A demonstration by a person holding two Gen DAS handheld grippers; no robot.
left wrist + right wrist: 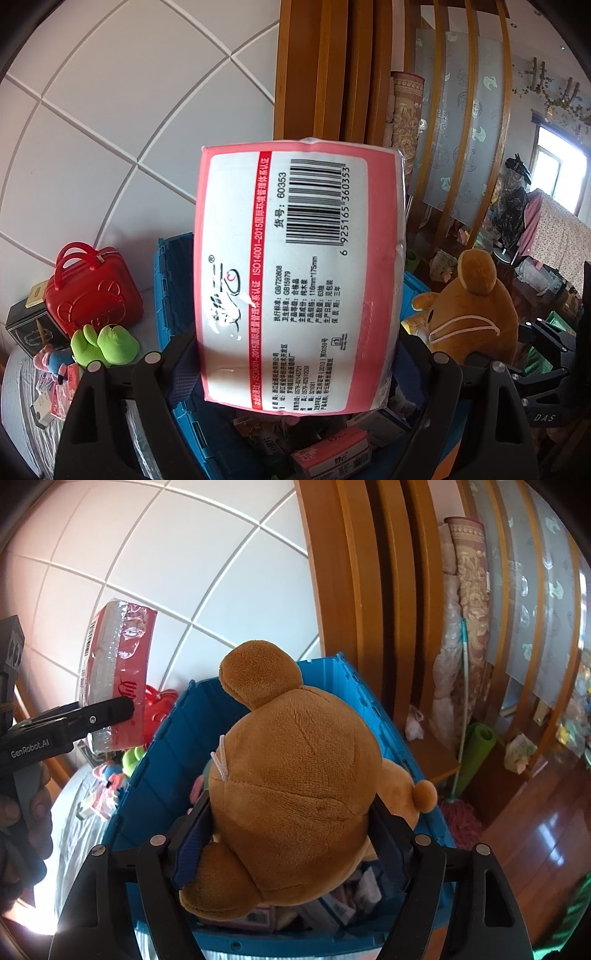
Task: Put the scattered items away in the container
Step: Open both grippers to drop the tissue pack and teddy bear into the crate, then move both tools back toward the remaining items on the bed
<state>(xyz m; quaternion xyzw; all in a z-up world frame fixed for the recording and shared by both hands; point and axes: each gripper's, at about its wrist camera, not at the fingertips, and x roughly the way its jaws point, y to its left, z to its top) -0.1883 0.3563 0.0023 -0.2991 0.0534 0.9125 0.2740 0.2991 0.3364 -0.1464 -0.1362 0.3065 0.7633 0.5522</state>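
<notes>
Pink tissue pack [295,277] fills the left wrist view, clamped between the wide-spread left tongs [295,369] and held above the blue crate [173,295]; brown plush bear [295,794] sits likewise gripped at its head by the right tongs [291,845], spread wide around it, over the same crate, where boxes and packets already lie. Both loads look ready for dropping, so the step in hand is the release. Next calls for lowering each into free space and parting the tongs without the two tools fouling. Left on the surface: red toy case [92,291], green plush [105,343], small packets
</notes>
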